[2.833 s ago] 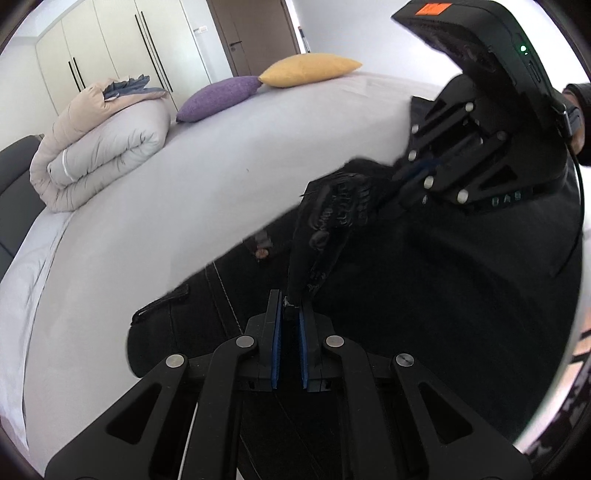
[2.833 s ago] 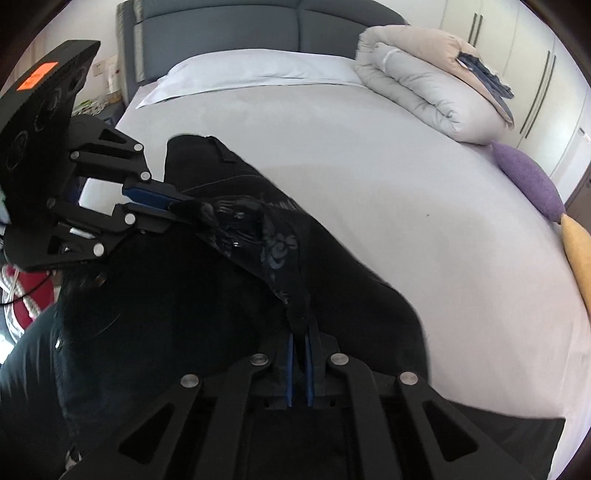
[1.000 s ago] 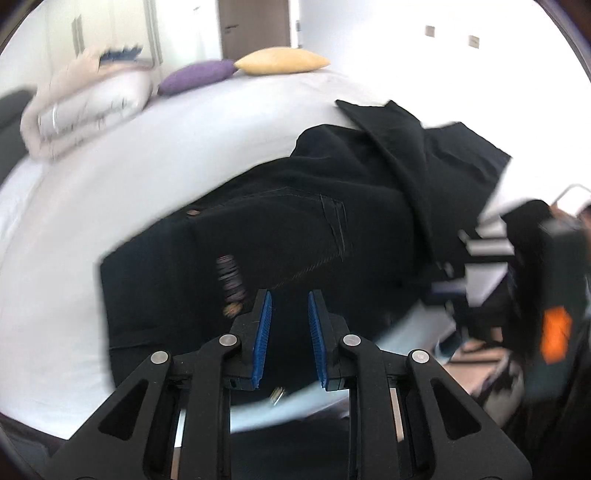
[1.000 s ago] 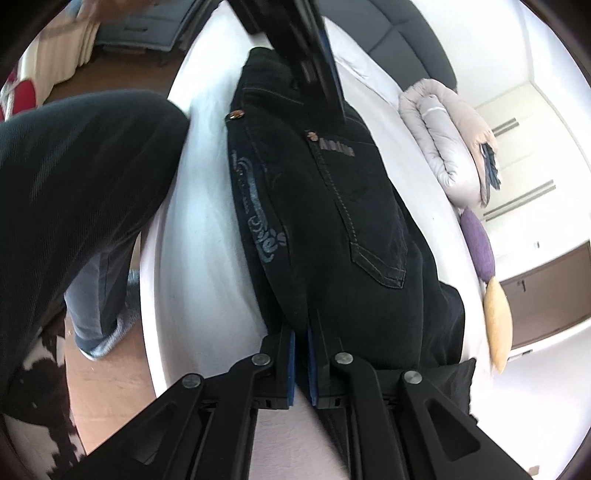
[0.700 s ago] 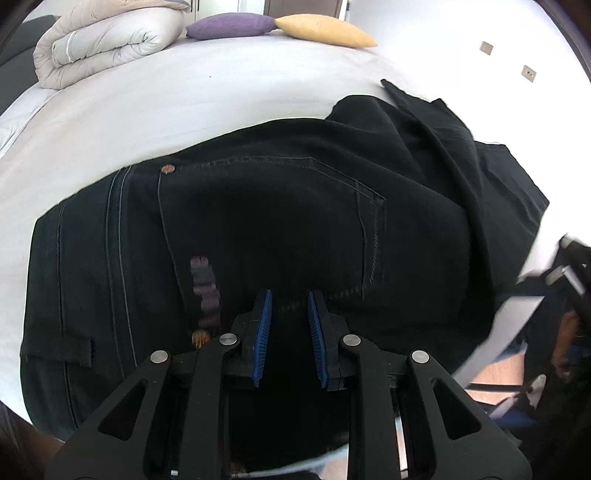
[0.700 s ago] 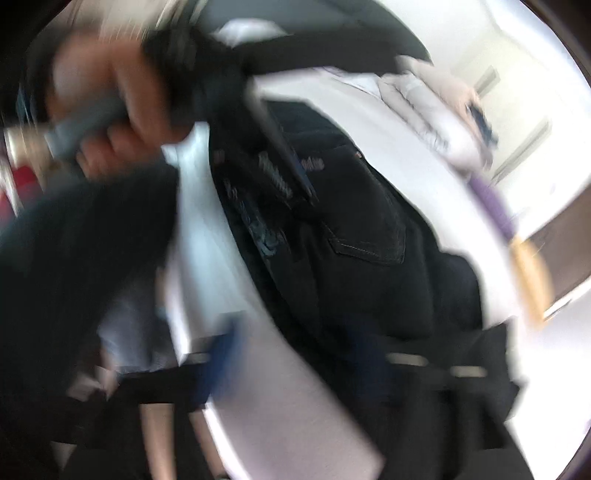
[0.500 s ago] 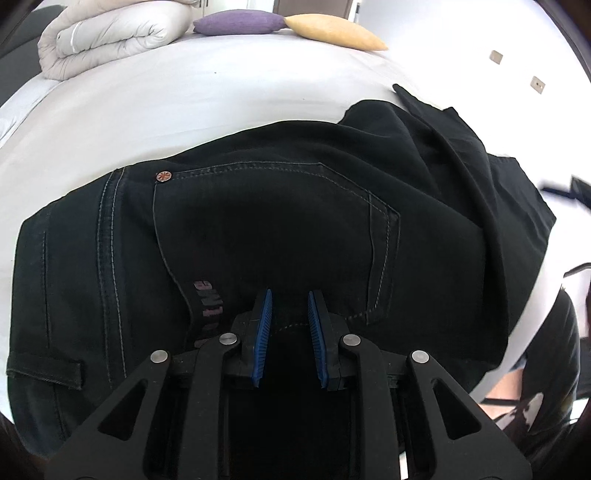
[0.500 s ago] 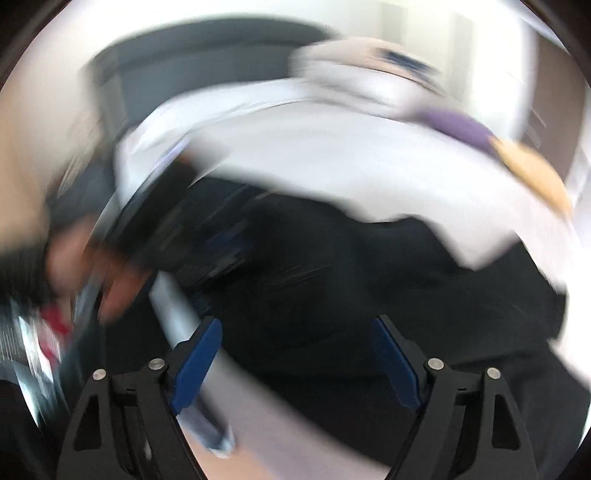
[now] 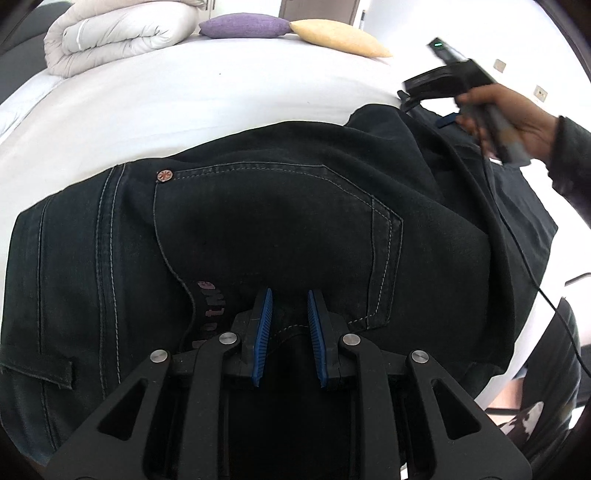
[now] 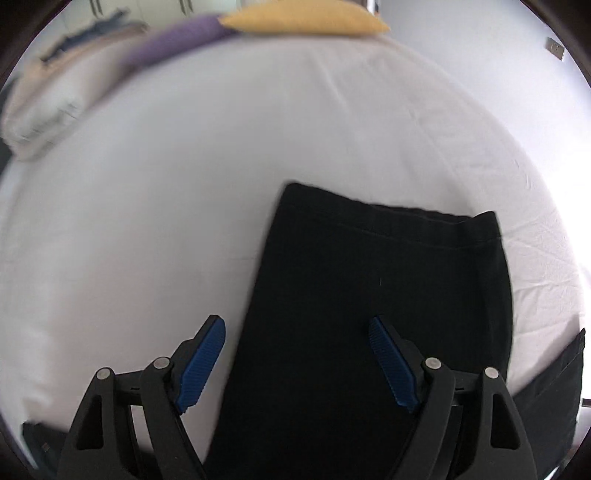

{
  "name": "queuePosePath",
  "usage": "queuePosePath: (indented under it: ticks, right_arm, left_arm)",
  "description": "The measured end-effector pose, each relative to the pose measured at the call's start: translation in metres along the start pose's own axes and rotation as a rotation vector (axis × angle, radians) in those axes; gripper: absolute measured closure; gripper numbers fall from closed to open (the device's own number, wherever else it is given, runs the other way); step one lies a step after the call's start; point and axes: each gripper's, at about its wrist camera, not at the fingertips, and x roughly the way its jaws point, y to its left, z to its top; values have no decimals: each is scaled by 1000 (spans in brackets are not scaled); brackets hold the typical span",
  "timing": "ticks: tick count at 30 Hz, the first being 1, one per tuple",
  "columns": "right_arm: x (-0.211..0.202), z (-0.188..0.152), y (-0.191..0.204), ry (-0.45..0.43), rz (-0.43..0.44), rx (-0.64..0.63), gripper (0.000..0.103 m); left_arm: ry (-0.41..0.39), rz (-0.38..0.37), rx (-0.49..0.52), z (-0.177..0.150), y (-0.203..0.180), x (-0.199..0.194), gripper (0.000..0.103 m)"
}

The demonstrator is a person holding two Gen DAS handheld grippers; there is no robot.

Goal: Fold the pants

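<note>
We see the bed [image 9: 221, 88] with its white sheet, and on its near edge the black pants [image 9: 258, 229] lie flat, back pocket up, one leg end [image 10: 388, 258] stretched across the sheet. A rolled duvet [image 9: 118, 33], a purple pillow [image 9: 243, 26] and a yellow pillow [image 9: 340, 37] sit at the far side. Our left gripper [image 9: 289, 314] hovers over the pocket, jaws slightly apart, gripping nothing. Our right gripper [image 10: 297, 350] is spread wide above the leg.

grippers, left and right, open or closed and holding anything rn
Left gripper: open, narrow gap, nothing held, over the pants.
Right gripper: open wide, nothing held, above the pant leg.
</note>
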Motion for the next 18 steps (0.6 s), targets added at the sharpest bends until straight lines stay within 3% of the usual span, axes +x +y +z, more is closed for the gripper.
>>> queuePosePath:
  ticks: [2, 4, 6, 8, 12, 15, 18]
  right_arm:
    - [6, 3, 4, -39, -14, -4, 21]
    - [4, 5, 9, -78, 2, -22, 40]
    - [0, 7, 6, -81, 23, -20, 94]
    - [-10, 5, -15, -93, 86, 34, 98]
    - [-58, -14, -66, -216, 215, 137, 98]
    - [-103, -58, -133, -308, 323, 289, 98]
    - [-130, -121, -205, -371, 358, 447, 98]
  left_arm:
    - [6, -10, 0, 2, -1, 0, 84]
    - [11, -27, -6, 5, 1, 0, 84]
    - [13, -32, -11, 6, 3, 2, 84]
    - [10, -22, -8, 5, 2, 2, 84]
    - [10, -6, -10, 5, -1, 2, 84]
    - [18, -3, -6, 6, -3, 2, 84]
    - [29, -3, -8, 8, -4, 4, 84]
